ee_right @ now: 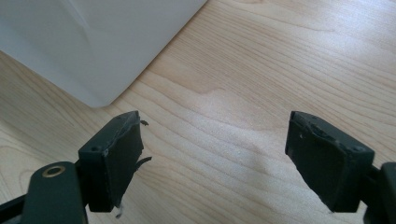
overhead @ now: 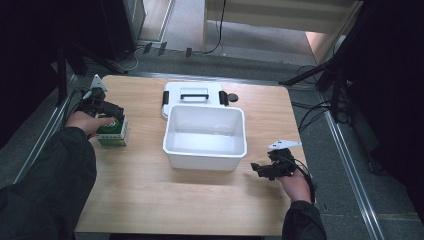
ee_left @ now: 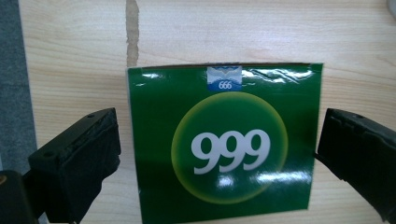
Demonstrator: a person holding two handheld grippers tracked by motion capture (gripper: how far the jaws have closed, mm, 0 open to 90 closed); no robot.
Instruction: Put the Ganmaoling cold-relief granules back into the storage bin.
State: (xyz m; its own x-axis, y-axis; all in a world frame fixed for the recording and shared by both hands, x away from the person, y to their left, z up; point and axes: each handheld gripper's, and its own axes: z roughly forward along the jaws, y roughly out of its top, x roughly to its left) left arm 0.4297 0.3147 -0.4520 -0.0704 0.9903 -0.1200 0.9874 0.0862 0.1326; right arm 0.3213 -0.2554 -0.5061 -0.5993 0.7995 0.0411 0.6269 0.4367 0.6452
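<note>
Right gripper (overhead: 256,169) nearest, low over bare table (overhead: 150,190) by white tub's (overhead: 205,150) front right corner, jaws wide apart, nothing between. Left gripper (ee_left: 217,149) at table's left edge, jaws spread either side of green box (ee_left: 224,140), right one about touching, left with small gap. Box glossy, yellow-green circle, white "999", small blue "666" tab at top edge. Roughly square face up, lying flat, print upright to left gripper view. White lid (overhead: 192,95), black latches, lies behind tub.
</note>
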